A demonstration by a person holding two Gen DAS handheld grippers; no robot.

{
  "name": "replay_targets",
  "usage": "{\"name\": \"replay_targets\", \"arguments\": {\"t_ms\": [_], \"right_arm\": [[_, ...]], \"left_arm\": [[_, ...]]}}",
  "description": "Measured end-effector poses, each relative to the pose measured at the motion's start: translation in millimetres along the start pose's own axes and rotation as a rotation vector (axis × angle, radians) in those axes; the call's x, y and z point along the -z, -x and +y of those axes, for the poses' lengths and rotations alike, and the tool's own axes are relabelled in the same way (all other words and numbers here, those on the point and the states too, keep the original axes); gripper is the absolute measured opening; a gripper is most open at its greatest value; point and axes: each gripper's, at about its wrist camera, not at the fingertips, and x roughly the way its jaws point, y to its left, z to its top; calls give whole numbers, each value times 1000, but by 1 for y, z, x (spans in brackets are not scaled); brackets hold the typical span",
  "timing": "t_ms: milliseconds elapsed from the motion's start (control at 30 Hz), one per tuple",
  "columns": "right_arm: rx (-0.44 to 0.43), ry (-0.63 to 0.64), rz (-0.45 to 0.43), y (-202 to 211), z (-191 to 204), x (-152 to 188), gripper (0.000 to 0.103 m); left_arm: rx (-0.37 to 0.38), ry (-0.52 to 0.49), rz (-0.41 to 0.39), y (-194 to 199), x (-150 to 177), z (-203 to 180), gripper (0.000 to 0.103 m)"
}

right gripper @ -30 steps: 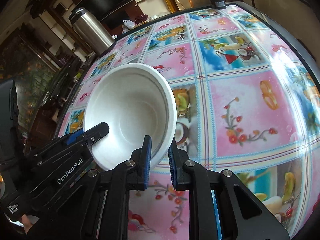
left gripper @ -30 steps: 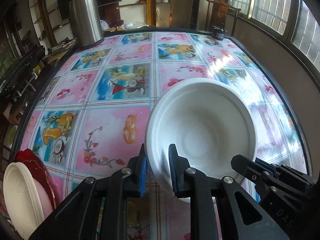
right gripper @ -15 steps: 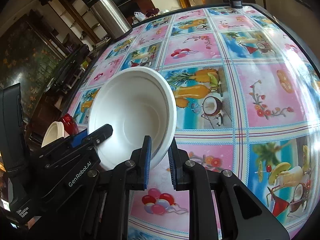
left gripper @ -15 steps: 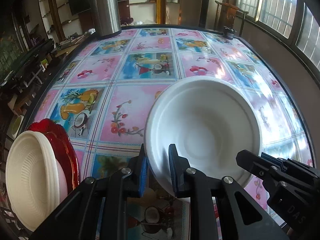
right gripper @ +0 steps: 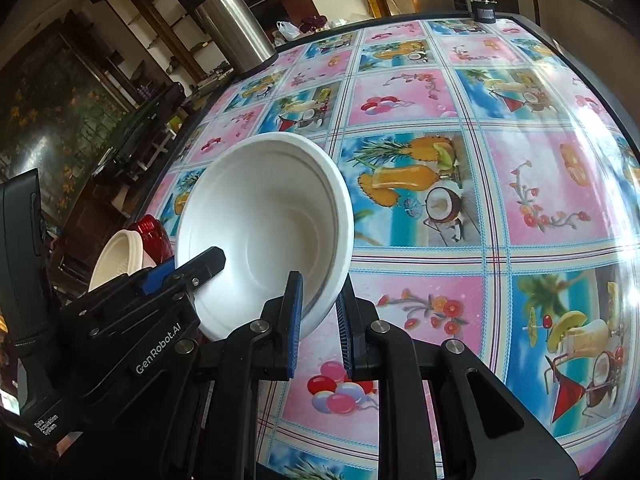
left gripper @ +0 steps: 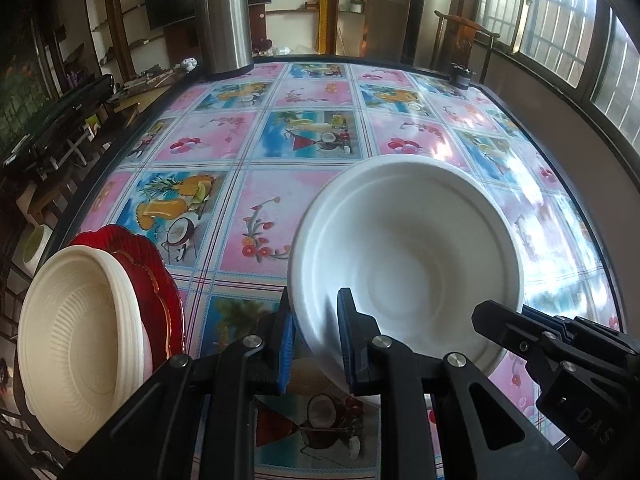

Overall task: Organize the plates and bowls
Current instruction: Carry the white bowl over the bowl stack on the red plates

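Bowl (left gripper: 404, 256) pinched at its rim by left gripper (left gripper: 314, 336) and right gripper (right gripper: 318, 316); cream bowls (left gripper: 76, 344) on red plate (left gripper: 156, 276) at table's (left gripper: 304, 92) left edge, steel flask (left gripper: 224, 20) at far edge.

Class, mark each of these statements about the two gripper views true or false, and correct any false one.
1. Both grippers grip the white bowl by its rim. True.
2. The left gripper holds the red plate. False: it is shut on the bowl.
3. The steel flask stands at the table's far edge. True.
4. The right gripper is open and holds nothing. False: it is shut on the bowl's rim.
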Motion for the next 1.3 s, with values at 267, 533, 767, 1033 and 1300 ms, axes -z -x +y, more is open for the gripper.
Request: {"name": "replay_targets", "arguments": {"t_ms": [267, 533, 767, 1033, 1300], "right_arm": [[-4, 23, -12, 5, 11, -4, 16], [-26, 62, -24, 8, 31, -8, 16], [-65, 120, -26, 6, 65, -13, 16], [-118, 204, -15, -3, 116, -17, 16], [-167, 294, 48, -26, 165, -6, 17]], "left_arm": [[1, 16, -21, 10, -1, 9, 19], [-23, 38, -51, 27, -2, 26, 19], [-63, 78, -71, 44, 0, 56, 19], [-138, 150, -119, 69, 3, 98, 19], [-188, 217, -98, 75, 19, 141, 19]]}}
